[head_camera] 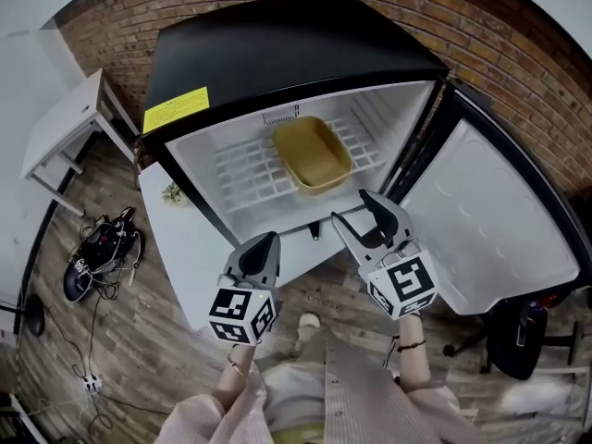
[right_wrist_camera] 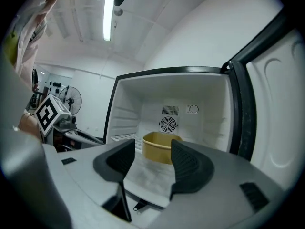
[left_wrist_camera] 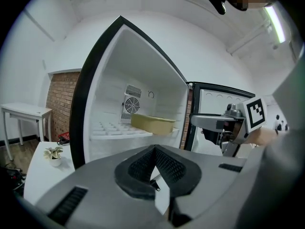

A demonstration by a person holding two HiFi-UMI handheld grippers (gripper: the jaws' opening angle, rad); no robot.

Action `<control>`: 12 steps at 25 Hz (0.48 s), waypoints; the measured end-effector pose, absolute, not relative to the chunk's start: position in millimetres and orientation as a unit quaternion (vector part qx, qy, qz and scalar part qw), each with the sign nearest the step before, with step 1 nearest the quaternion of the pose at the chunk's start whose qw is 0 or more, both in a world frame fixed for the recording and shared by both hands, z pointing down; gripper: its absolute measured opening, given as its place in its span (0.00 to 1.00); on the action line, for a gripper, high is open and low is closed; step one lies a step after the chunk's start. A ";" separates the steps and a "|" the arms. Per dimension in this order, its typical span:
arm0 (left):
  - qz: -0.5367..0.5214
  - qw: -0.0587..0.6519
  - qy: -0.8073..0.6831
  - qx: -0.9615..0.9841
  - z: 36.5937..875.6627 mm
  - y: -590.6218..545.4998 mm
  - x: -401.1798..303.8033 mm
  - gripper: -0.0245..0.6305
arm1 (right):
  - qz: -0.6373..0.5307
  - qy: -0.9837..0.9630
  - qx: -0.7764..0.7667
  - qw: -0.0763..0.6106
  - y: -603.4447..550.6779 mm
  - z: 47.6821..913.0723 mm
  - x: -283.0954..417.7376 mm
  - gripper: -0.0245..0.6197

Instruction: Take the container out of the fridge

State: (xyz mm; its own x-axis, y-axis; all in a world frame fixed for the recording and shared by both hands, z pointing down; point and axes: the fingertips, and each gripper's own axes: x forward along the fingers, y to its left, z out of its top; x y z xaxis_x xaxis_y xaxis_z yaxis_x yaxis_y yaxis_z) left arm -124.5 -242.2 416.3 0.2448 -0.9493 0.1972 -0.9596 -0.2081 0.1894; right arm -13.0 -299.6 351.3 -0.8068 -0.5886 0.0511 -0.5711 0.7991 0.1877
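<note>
One yellow container (head_camera: 313,155) sits on the shelf (head_camera: 242,176) of the open fridge (head_camera: 277,54). Two tongs in front of it: left tongs (head_camera: 263,243) pressed together, right tongs (head_camera: 351,208) spread wide, both empty. Rear fan (right_wrist_camera: 167,124) shows only in the gripper views.

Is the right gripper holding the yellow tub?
No, the right gripper is open and empty, and the tub sits on the fridge shelf.
</note>
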 end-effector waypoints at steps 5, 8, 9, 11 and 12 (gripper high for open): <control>0.016 0.129 -0.616 0.777 410.5 -259.8 -121.3 0.02 | -0.125 -0.950 0.273 0.088 -316.4 345.6 -21.8 0.39; 0.015 0.126 -0.619 0.775 408.7 -268.3 -120.9 0.02 | -0.152 -0.953 0.235 0.114 -320.0 345.3 -31.2 0.39; 0.015 0.125 -0.620 0.775 409.1 -270.4 -120.7 0.02 | -0.164 -0.953 0.224 0.123 -321.6 345.7 -33.9 0.39; 0.014 0.124 -0.620 0.775 409.9 -274.7 -119.9 0.02 | -0.180 -0.951 0.206 0.143 -324.2 344.8 -39.0 0.39; 0.014 0.124 -0.620 0.775 410.0 -276.6 -119.6 0.02 | -0.191 -0.950 0.197 0.150 -325.5 344.0 -41.8 0.39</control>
